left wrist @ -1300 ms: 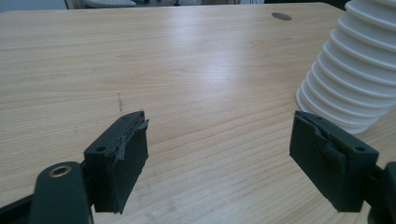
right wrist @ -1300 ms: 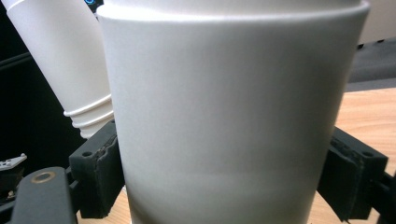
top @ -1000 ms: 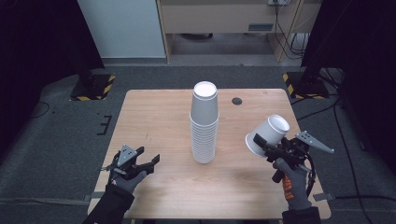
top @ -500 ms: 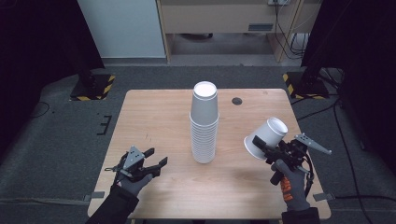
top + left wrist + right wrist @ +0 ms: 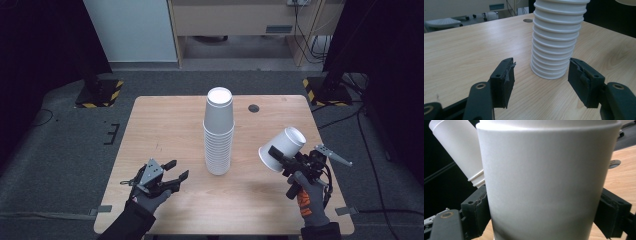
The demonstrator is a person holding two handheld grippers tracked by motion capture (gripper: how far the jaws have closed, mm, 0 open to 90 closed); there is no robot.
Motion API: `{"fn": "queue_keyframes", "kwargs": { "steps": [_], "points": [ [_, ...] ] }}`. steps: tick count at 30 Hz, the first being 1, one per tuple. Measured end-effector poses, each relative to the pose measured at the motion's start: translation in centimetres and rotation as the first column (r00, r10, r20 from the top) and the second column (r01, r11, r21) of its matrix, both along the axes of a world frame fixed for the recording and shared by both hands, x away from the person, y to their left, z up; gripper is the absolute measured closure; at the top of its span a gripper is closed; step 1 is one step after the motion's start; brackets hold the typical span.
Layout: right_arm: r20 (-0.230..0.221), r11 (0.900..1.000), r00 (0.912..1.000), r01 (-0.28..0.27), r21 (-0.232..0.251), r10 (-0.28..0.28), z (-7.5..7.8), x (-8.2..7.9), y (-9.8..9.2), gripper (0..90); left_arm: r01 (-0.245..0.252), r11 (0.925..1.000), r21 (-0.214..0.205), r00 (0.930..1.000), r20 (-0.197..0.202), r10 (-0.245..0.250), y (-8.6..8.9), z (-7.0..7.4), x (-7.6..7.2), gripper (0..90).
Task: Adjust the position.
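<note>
At the centre of the high view a tall stack of white paper cups [image 5: 218, 135] stands upright on the wooden worktop [image 5: 165, 125], bottoms up. To its right in the frame, the right gripper [image 5: 278, 154] holds a single paper cup [image 5: 281, 148] lifted clear of the wood and tilted, base pointing to the upper right. In the right gripper view its fingers [image 5: 475, 211] press against both sides of the cup wall [image 5: 544, 185], so the grip looks firm.

Down at the lower left, the left gripper [image 5: 176, 170] hovers low over the worktop, well apart from the stack. Seen through its own camera, its fingers [image 5: 504, 80] are spread wide with nothing between them, and the foot of the stack [image 5: 555, 40] sits just beyond the gap.

The held cup seems bound for a spot of its own on the worktop. To do that well, I would turn the wrist until the rim is level, lower it straight down onto bare wood well clear of the stack, and let go only once the rim sits flat. A squeeze too hard would dent the thin wall. The small dark disc [image 5: 253, 108] near the far edge is out of the way.
</note>
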State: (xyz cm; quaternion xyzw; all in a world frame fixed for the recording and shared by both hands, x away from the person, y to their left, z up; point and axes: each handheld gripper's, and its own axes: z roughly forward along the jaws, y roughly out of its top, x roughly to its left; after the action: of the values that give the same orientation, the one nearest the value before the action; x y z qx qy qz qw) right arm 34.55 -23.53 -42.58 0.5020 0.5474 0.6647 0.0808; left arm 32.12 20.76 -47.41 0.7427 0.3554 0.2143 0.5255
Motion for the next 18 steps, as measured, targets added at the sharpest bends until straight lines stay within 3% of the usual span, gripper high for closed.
{"fn": "queue_keyframes", "kwargs": {
  "steps": [18],
  "points": [
    [-0.003,0.9997,0.9999,-0.015,0.017,0.015,-0.2,0.0,0.4,15.3,0.085,0.9964,0.006,0.9963,0.011,-0.085,-3.5,0.5,-0.6,38.4]
  ]
}}
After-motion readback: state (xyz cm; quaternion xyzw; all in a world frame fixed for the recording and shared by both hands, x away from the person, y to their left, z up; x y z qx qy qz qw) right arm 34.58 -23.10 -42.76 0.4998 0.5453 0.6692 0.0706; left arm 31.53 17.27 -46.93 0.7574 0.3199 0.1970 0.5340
